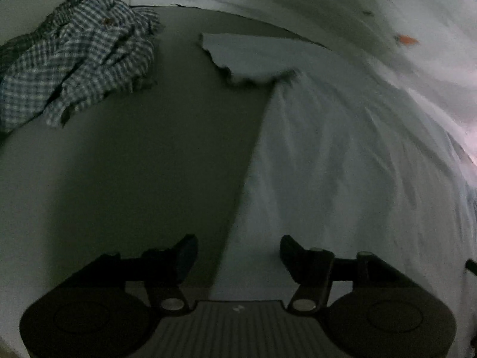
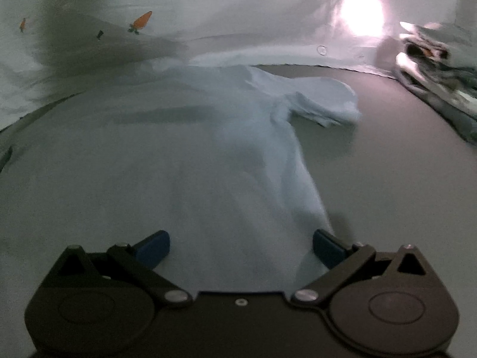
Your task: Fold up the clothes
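At the far left of the left wrist view, a crumpled blue-and-white checked shirt (image 1: 80, 59) is seen heaped on the grey worktop (image 1: 149, 164), well apart from everything else. To its right, a pale blue garment (image 1: 342, 164) is spread flat, its straight left edge running from near to far, with one short sleeve (image 1: 244, 59) laid out at the far end. Near the camera, the left tongs (image 1: 238, 256) are held apart over that left edge, one finger above bare worktop and the other above the cloth; nothing is gripped. A white sheet printed with small orange carrots (image 1: 407, 40) is draped along the far right.

Across the right wrist view, the same garment (image 2: 208, 164) is shown with its other sleeve (image 2: 325, 101) bunched at the far right. The right tongs (image 2: 241, 247) are likewise held apart over the near hem, empty. A blurred pile of fabric (image 2: 441, 74) is visible at the far right edge.
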### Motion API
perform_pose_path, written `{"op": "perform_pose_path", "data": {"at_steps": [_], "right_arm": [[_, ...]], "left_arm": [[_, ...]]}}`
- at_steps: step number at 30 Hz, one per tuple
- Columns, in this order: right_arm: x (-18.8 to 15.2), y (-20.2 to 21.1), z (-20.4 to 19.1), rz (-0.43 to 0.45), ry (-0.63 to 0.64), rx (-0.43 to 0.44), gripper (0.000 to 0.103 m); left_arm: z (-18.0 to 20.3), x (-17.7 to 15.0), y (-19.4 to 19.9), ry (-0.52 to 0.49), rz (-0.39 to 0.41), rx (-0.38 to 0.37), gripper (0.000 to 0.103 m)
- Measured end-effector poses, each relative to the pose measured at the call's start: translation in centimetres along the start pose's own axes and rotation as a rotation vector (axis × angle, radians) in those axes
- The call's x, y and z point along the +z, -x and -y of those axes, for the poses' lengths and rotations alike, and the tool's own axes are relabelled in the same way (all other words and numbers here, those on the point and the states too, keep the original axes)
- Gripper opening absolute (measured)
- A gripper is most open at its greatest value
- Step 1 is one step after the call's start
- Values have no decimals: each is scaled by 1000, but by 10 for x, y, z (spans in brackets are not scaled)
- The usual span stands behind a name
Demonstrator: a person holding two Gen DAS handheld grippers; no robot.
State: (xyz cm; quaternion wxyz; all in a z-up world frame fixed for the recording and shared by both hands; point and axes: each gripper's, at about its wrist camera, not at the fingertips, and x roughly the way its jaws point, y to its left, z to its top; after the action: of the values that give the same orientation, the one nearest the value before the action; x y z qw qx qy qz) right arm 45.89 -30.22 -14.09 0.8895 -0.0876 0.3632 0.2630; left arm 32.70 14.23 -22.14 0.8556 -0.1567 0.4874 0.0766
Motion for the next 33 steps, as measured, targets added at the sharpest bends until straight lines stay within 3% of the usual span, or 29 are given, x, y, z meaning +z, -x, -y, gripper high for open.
{"op": "perform_pose_path", "data": {"at_steps": [6, 9, 12, 13, 14, 15, 16, 18, 23, 27, 29, 31, 33], "right_arm": [[-41, 41, 34, -33, -88, -72, 103], [-52, 56, 45, -59, -70, -39, 103], [-55, 63, 47, -95, -29, 10, 99], [-54, 66, 46, -103, -16, 20, 90], [-55, 70, 46, -109, -5, 22, 83], [-54, 74, 46, -113, 5, 17, 56], [-51, 77, 49, -119, 5, 27, 10], [-47, 82, 58, -153, -44, 113, 4], [-44, 111, 77, -115, -162, 175, 4], [-58, 91, 77, -213, -117, 124, 6], [-55, 92, 71, -221, -79, 115, 16], [-51, 94, 65, -216, -41, 90, 53], [-49, 97, 58, -178, -2, 45, 68]], "left_arm": [[2, -39, 23, 28, -13, -12, 68], [12, -54, 29, 2, -23, 13, 66], [24, -63, 32, -60, -8, 101, 35], [26, -64, 34, -61, -3, 115, 11], [25, -64, 36, -36, -2, 102, 4], [24, -64, 38, -12, 0, 91, 4], [23, -64, 42, 9, 6, 86, 4], [22, -64, 50, 50, 20, 75, 3], [19, -68, 72, 125, 46, 70, 5], [26, -78, 59, 110, 13, 143, 9], [31, -83, 56, 105, 11, 173, 11], [33, -85, 64, 136, 31, 155, 23], [31, -85, 71, 168, 43, 134, 29]]}}
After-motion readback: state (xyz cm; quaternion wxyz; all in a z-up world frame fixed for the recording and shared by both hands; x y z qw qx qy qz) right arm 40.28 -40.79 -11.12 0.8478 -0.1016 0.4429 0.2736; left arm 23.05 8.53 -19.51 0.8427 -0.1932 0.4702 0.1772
